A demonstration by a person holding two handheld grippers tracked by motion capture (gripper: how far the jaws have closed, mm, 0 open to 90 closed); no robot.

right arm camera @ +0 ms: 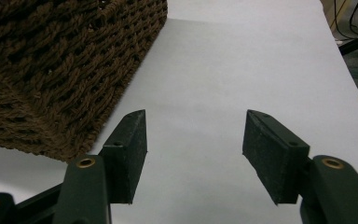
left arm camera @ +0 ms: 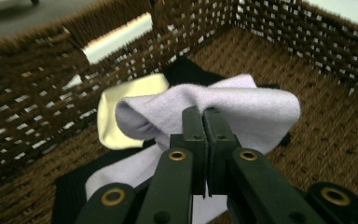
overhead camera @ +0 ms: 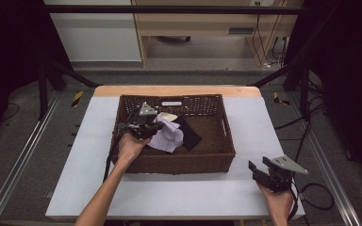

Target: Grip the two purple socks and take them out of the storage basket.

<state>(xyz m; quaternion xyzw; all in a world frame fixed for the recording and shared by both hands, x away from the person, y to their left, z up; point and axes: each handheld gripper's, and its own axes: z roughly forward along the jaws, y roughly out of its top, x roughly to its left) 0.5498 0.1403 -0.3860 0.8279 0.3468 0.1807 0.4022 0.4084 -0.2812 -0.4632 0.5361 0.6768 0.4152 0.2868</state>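
Pinching lilac cloth (left arm camera: 242, 107) inside basket (overhead camera: 217, 162), left gripper (left arm camera: 204, 116) (right gripper (right arm camera: 193, 140) spread beside it)

Grey floor (overhead camera: 23, 141), wooden cabinet (overhead camera: 202, 23), black curtains (overhead camera: 9, 47), cables (overhead camera: 264, 42) beyond

White table cover (overhead camera: 193, 193), wooden furniture (overhead camera: 193, 28) beyond

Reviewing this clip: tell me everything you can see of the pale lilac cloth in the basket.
The lilac cloth is a soft, knit-looking fabric, plain and pale purple, bunched into folds rather than lying flat. It sits inside the brown wicker basket, toward its left half. The left gripper has its fingers shut on a raised fold, so part of it is lifted into a hump. It lies over a black cloth and against a cream cloth behind it. The right gripper is open over the white table, away from it.
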